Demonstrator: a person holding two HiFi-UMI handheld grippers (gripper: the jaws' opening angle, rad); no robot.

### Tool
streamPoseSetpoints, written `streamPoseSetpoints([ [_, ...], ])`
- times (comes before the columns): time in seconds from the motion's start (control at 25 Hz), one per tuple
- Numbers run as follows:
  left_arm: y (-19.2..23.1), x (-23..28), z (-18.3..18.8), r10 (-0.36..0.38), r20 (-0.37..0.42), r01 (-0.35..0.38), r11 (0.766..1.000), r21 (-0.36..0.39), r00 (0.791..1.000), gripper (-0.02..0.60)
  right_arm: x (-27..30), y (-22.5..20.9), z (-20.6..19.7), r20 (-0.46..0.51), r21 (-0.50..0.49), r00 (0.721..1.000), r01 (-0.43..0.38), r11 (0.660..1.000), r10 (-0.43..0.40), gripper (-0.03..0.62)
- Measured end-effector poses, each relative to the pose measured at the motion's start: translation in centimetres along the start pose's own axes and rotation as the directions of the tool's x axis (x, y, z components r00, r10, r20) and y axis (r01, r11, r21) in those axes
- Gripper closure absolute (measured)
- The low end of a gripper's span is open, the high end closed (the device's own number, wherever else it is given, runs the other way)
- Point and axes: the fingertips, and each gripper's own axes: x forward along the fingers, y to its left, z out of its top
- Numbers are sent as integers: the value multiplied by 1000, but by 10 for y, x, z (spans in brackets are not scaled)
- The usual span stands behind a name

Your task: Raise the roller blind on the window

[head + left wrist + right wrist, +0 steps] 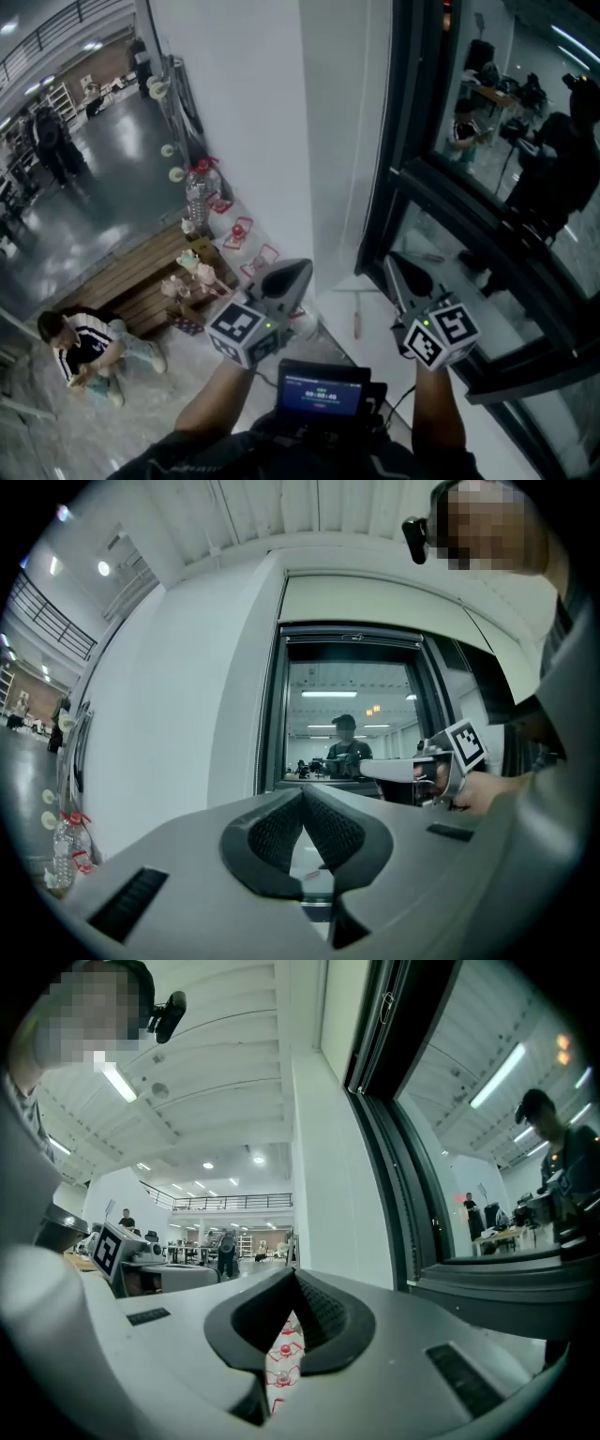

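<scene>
A dark-framed window (450,216) runs down the right of the head view, beside a white wall (253,141). In the left gripper view a pale band (375,597) that may be the roller blind spans the top of the window opening (352,714). I see no cord or chain. My left gripper (302,265) is held level in front of the window, its jaw tips (303,791) closed together on nothing. To its right, my right gripper (392,258) is close to the frame. Its tips (293,1274) also meet, with nothing visible between them.
Far below, a person (80,342) crouches by a wooden pallet (141,281) that holds small items. A water bottle (199,192) and red-and-white objects (239,230) stand along the wall's foot. A small screen (322,389) sits on my chest. The glass reflects people and desks.
</scene>
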Motion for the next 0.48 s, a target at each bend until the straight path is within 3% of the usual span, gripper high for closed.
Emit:
streamPoseSetpoints([
  [0.48,-9,2,-1,-15,-10,15,1000,21,1000,589,-8,-3,1,1,-9,1000,10,1000,-10,572],
])
